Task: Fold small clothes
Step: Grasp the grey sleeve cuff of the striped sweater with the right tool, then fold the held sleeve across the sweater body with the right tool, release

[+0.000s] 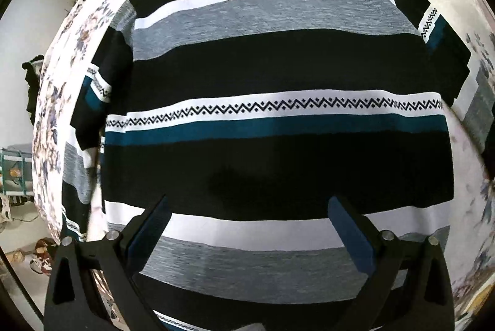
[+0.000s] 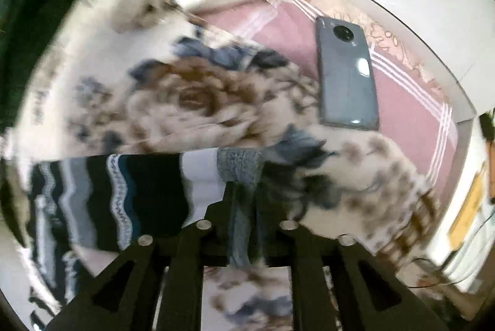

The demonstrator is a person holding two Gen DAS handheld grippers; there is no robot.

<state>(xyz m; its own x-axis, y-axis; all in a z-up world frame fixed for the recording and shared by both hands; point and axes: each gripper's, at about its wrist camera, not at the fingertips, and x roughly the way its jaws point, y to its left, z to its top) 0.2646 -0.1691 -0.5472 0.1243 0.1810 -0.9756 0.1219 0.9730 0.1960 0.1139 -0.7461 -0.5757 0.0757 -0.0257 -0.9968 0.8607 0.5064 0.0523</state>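
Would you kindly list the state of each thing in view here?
Striped sweater: spread flat on the floral bedspread, sleeves out, not yet folded.
Left tool: open, above the sweater's hem.
Right tool: shut on the sweater's grey edge.
Phone: lying face down on the pink sheet.

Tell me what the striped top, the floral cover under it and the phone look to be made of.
Striped top: seemingly a knit, matte; the grey bands look heathered and the zigzag bands look woven in.
Floral cover: soft printed fabric, possibly fleece; blur hides the weave.
Phone: smooth glossy grey back, glass or polished plastic, since it shows a bright reflection.
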